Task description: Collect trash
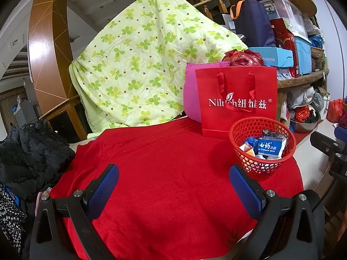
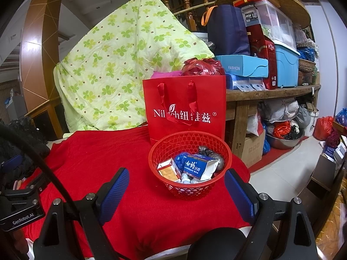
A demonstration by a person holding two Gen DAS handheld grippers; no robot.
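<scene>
My left gripper (image 1: 173, 179) and right gripper (image 2: 176, 181) hang with jaws apart, empty, over the red cloth (image 1: 162, 151) — the trash-filled red basket (image 2: 188, 173) sits just beyond my right.

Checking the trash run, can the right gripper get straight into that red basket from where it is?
Probably yes. The right gripper is open with the red basket directly ahead between its fingers, nothing lying on the red cloth between them, and the basket's top uncovered.

Red paper gift bag (image 2: 184, 106) logo partly hidden by its ribbon handles; bag base blocked by red plastic mesh basket (image 2: 188, 186). Small white items under blue toothpaste box (image 2: 194, 165) unidentifiable.
</scene>
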